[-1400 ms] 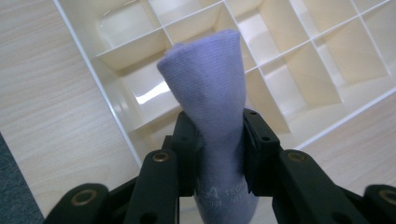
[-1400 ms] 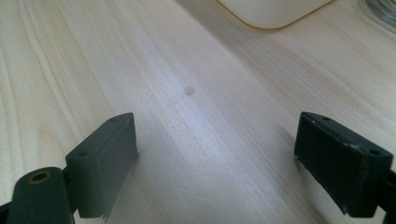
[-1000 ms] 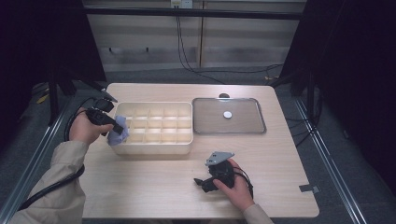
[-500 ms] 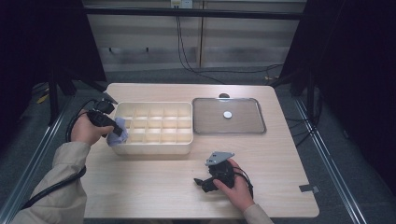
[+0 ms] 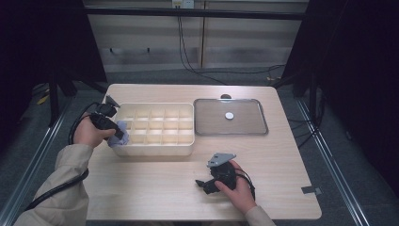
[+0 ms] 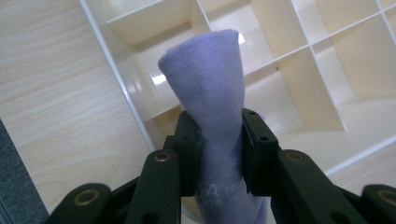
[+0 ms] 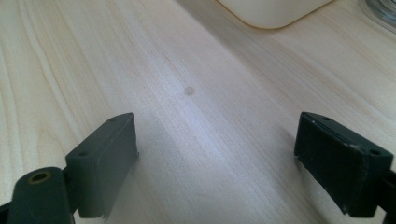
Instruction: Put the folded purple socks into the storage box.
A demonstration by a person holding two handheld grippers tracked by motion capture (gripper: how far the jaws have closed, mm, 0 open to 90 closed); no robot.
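L gripper (image 6: 215, 149) is clamped on a rolled lilac cloth (image 6: 208, 88); both pads press its sides and the roll sticks out past the jaws. Some faint white lettering low on the cloth, too small for me to read. From the high view I've got that gripper (image 5: 117, 134) at the left end of the cream divided box (image 5: 155, 149), cloth (image 5: 118, 127) right at the box's near-left corner. In the left gripper view the roll's tip hangs over the compartments along the left wall of the box (image 6: 119, 70); can't tell if it touches the bottom, prob. not, but the angle is poor.

R gripper (image 7: 217, 154) is spread wide, nothing betw. the jaws, just bare table (image 7: 196, 60) under it. In the high view it (image 5: 203, 183) sits at the near side of the table (image 5: 141, 202), right of centre, well apart from the box, pointing left, my hand (image 5: 240, 188) wrapped round it.

Far right of the box, just beside it: a clear lid (image 5: 256, 129) lying flat w/ a small white round spot (image 5: 229, 115) in the middle. Box compartments that I can see are otherwise bare cream plastic.
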